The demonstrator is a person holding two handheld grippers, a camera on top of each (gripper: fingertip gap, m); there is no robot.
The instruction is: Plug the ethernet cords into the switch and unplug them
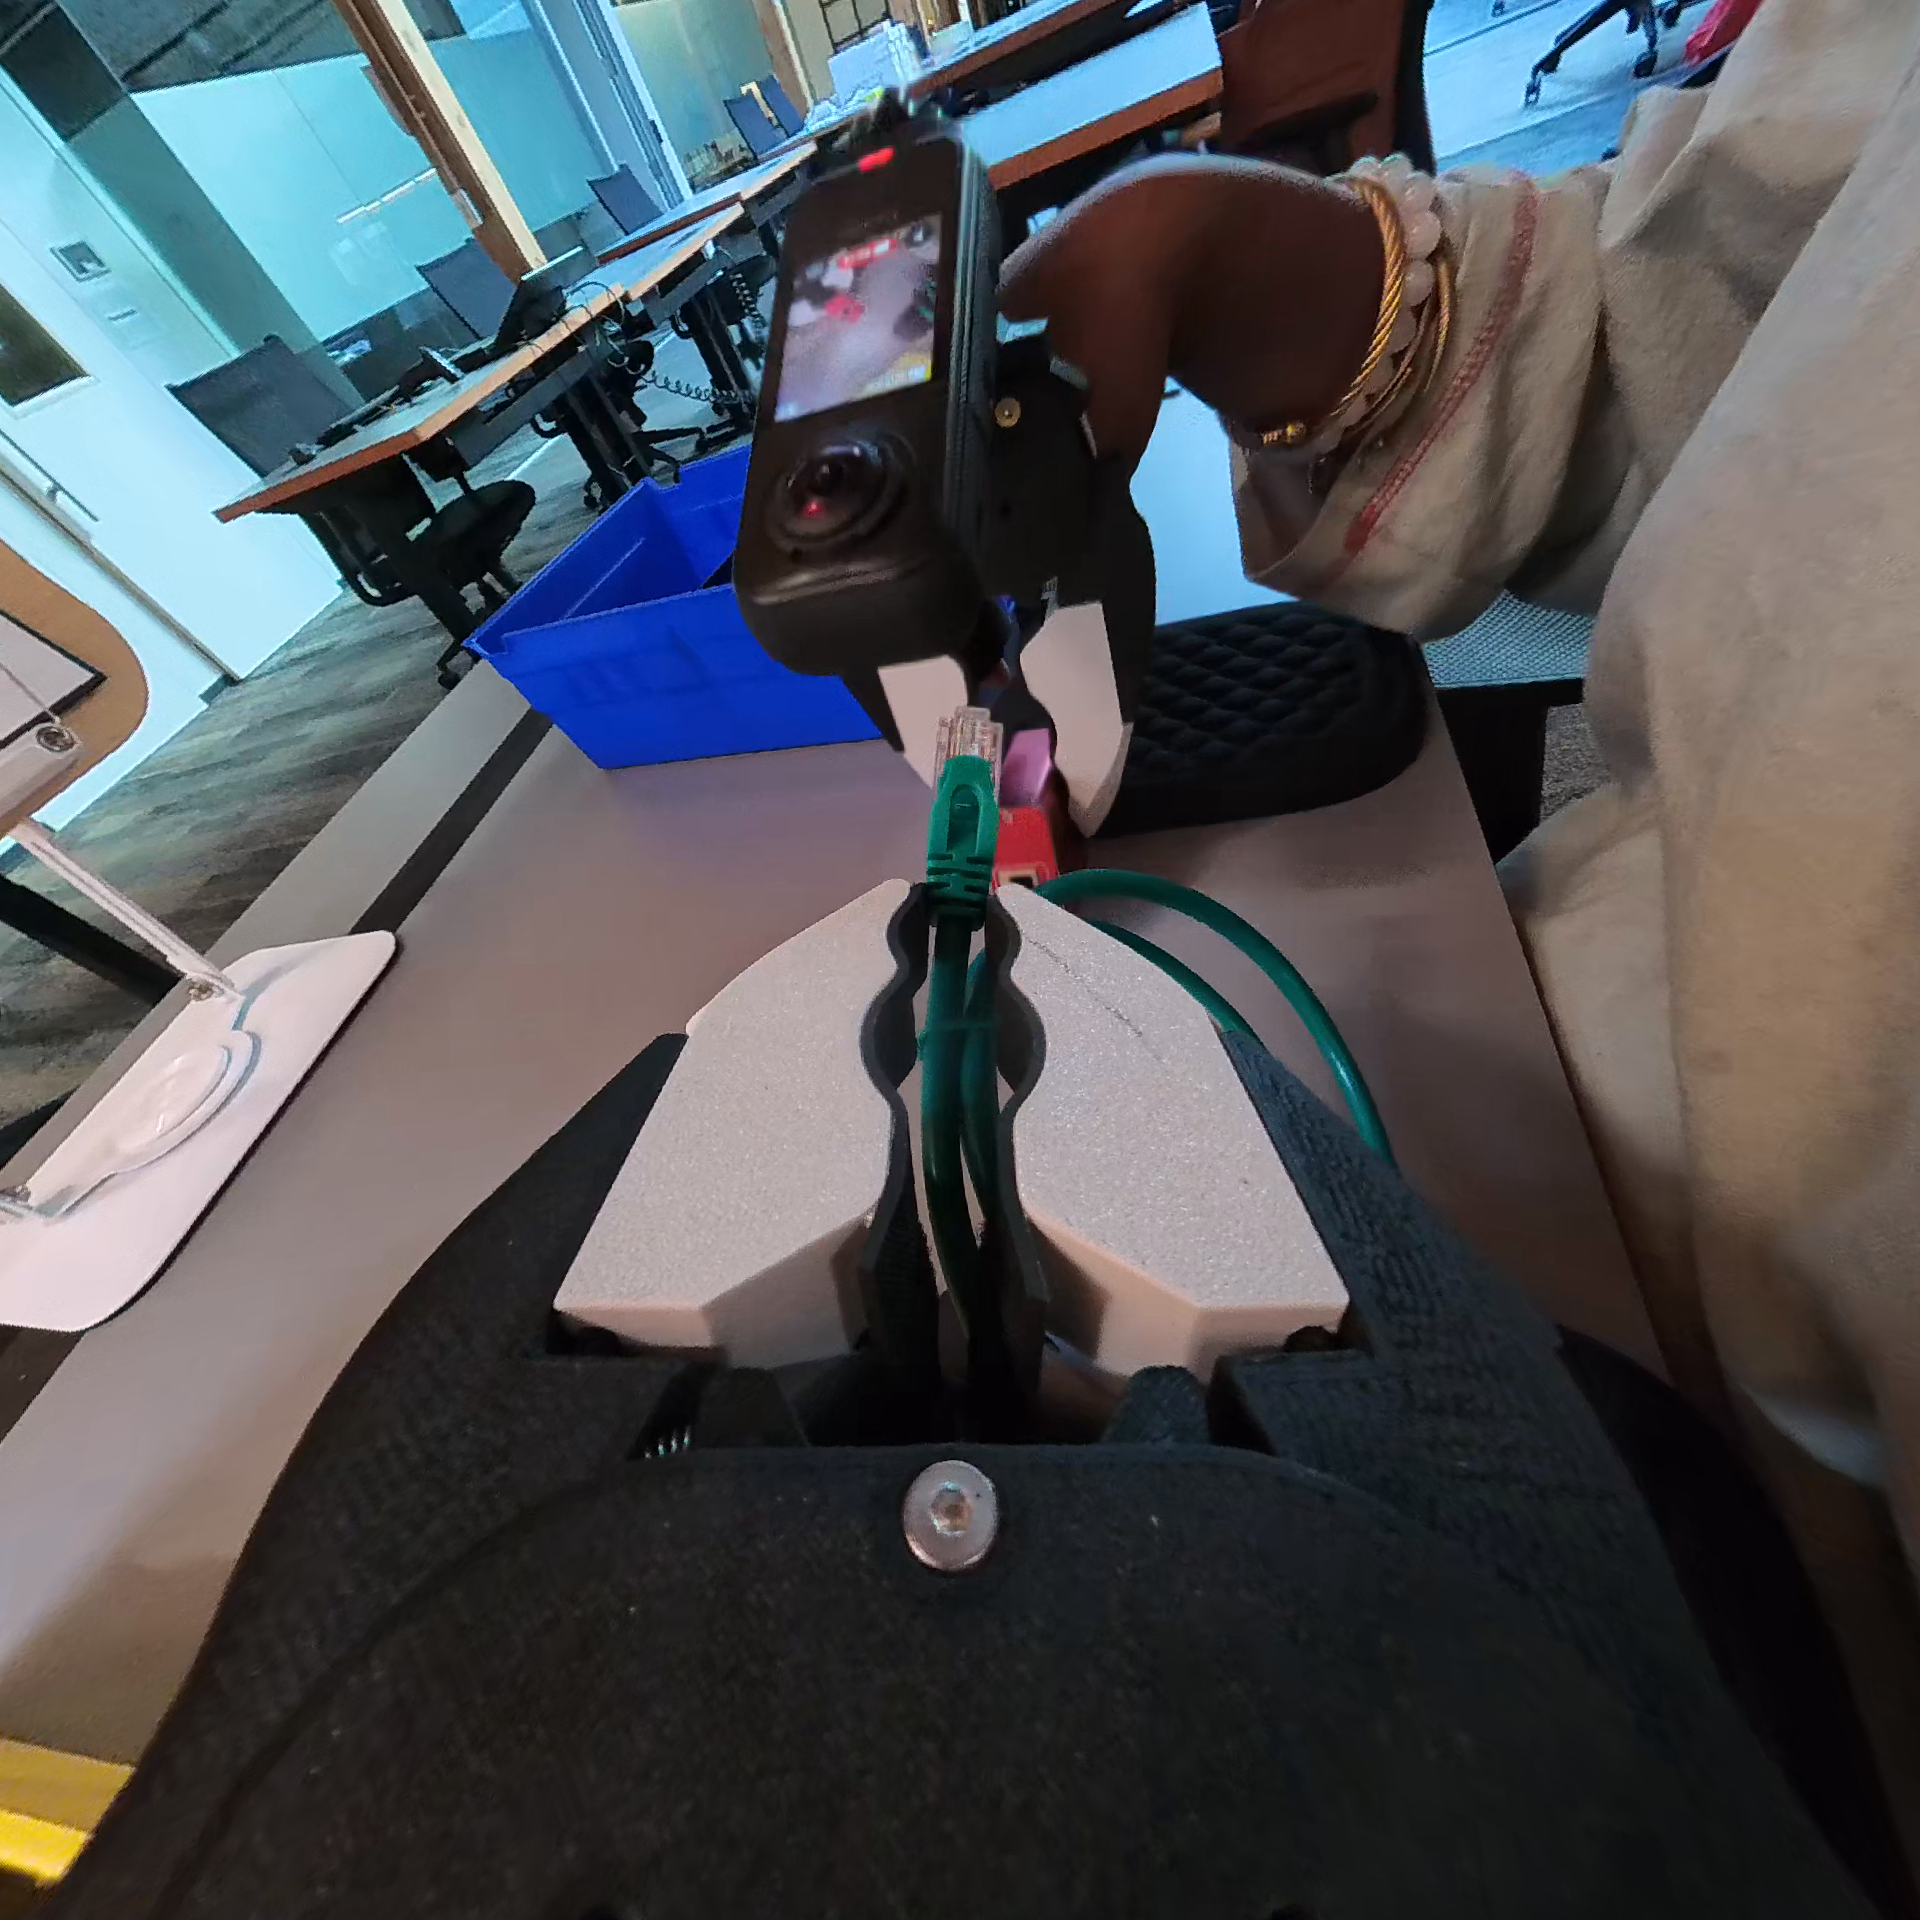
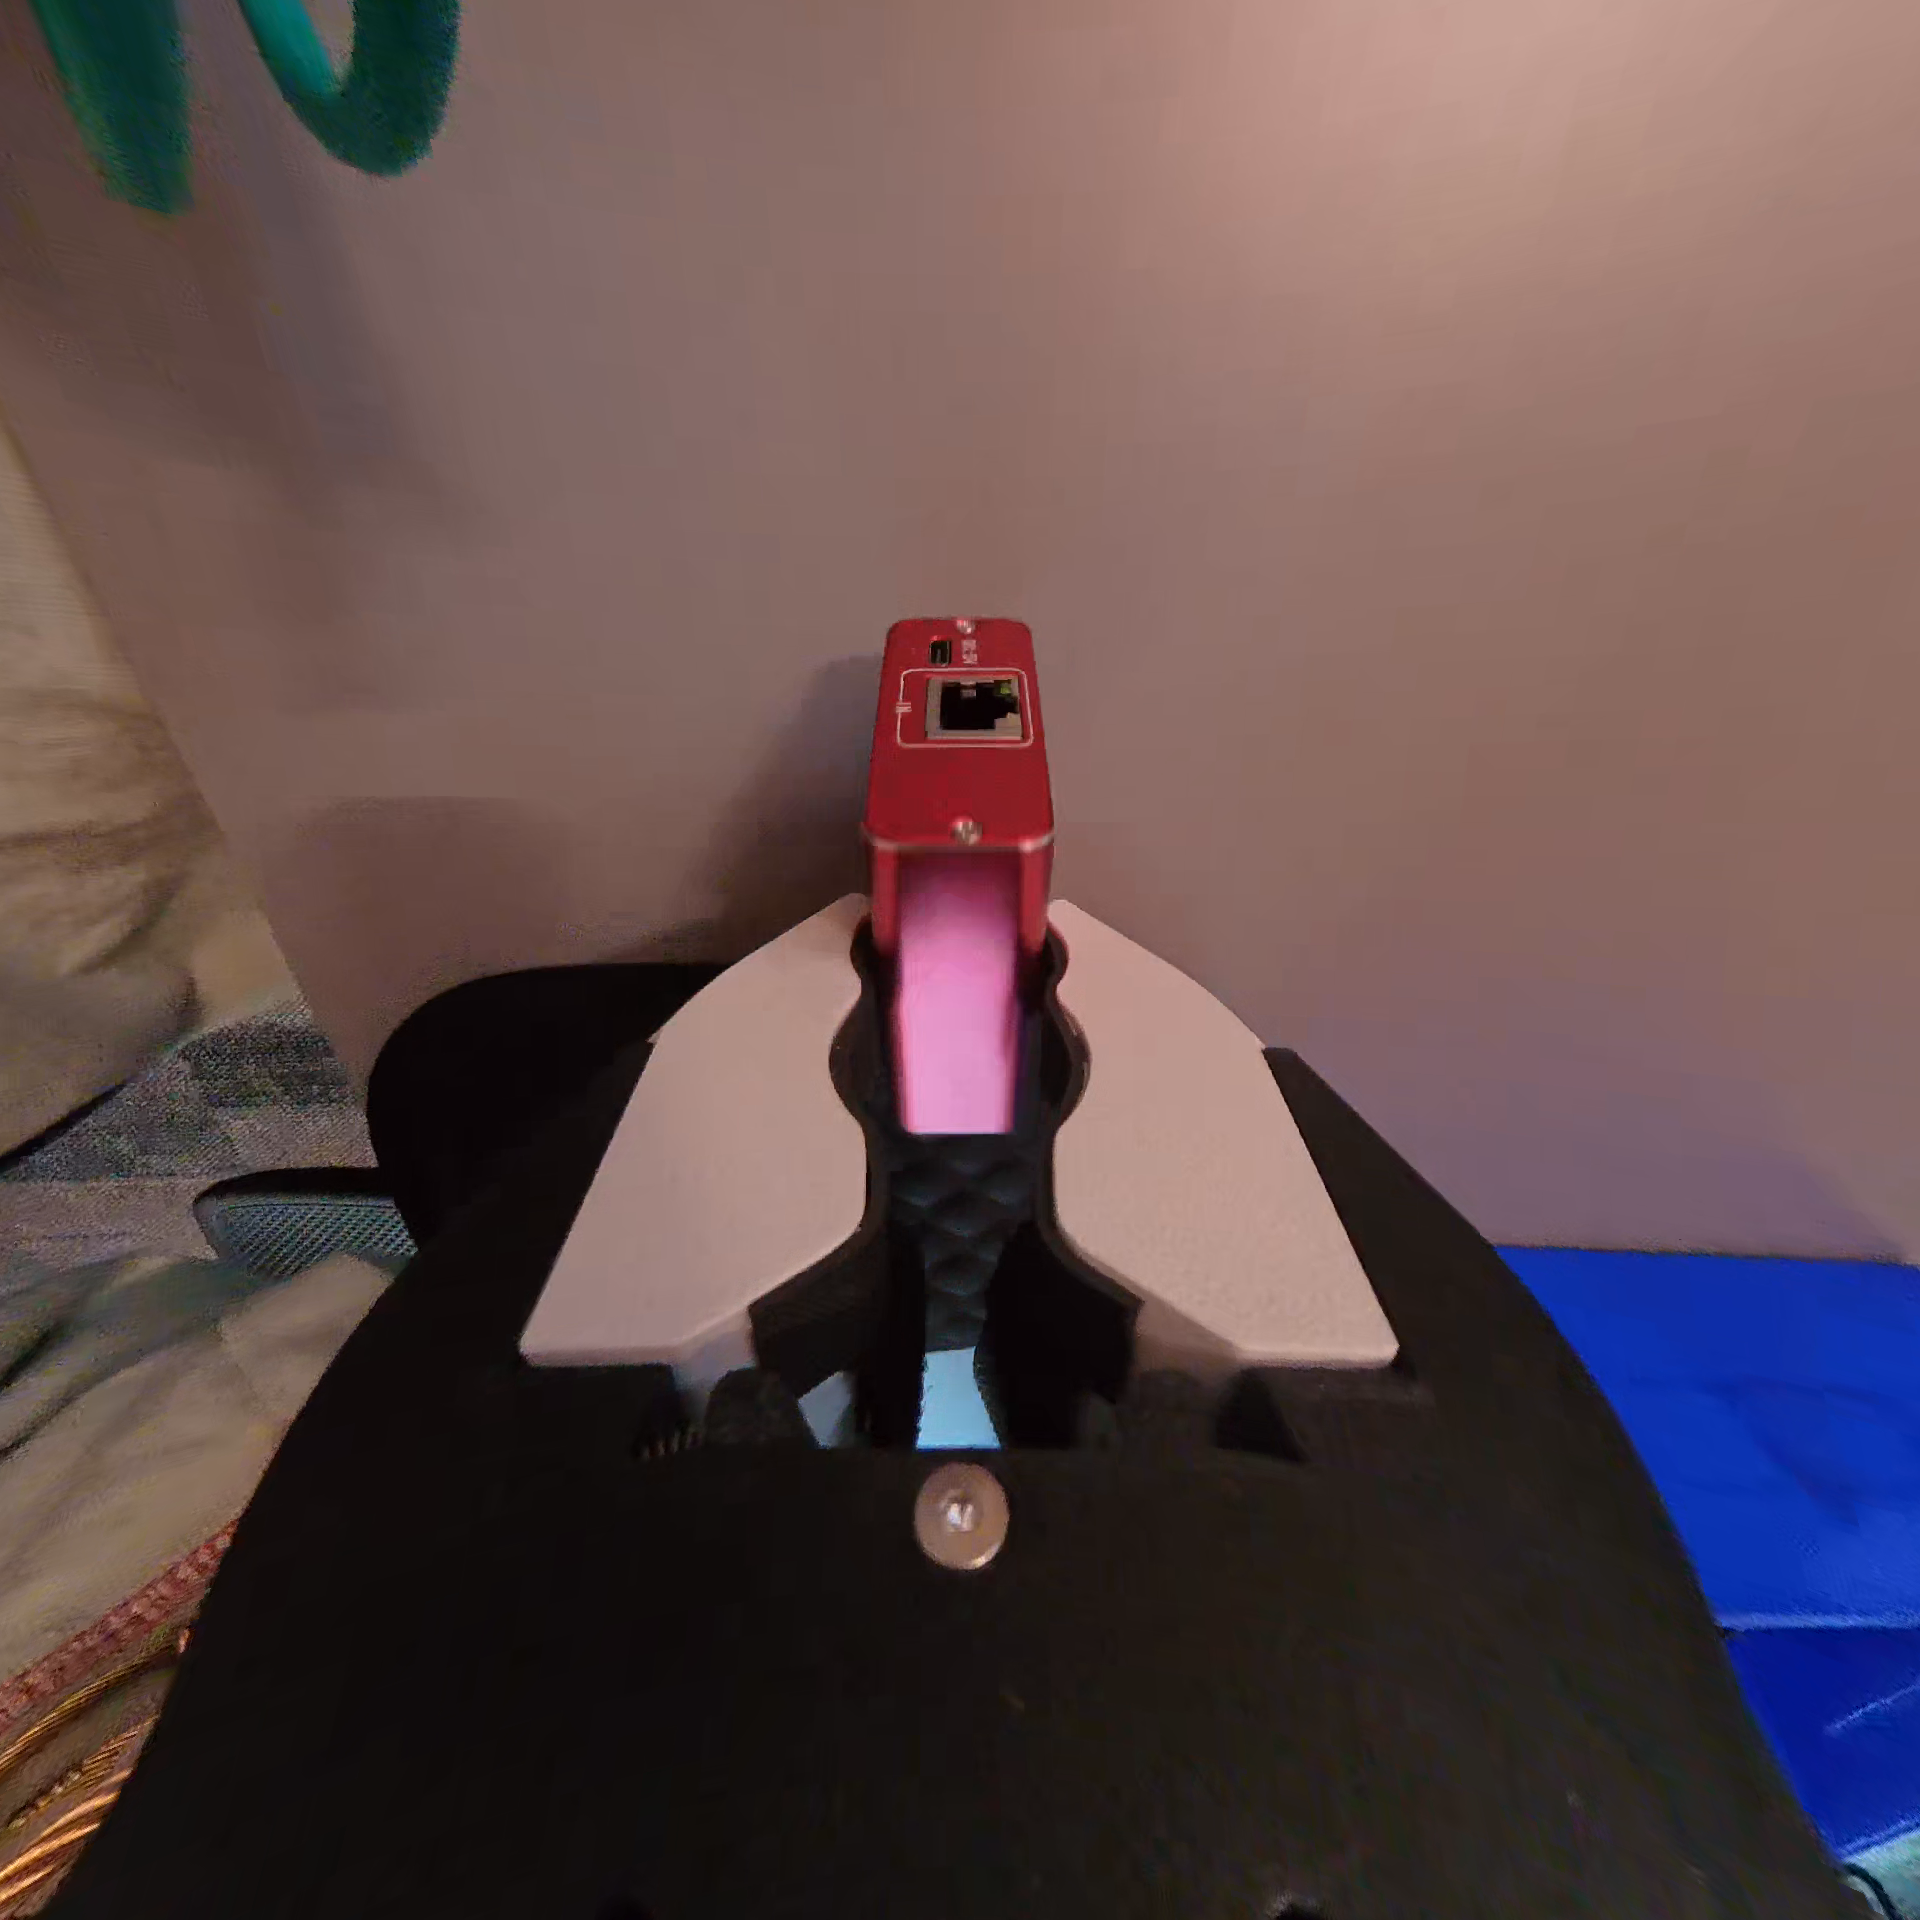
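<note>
A blue bin (image 1: 665, 644) and black pad (image 1: 1268, 707) are seen behind the red switch (image 2: 961, 758), which is clamped in the right gripper (image 2: 956, 925), port facing outward. The green ethernet cord (image 1: 958, 821) is pinched in the left gripper (image 1: 954, 904), plug pointing lengthwise at the switch, just short of it.

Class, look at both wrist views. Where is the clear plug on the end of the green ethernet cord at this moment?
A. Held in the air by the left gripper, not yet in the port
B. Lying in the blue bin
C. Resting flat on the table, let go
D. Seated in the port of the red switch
A: the left gripper clamps the green ethernet cord, plug raised, while the port of the red switch is empty.
</note>
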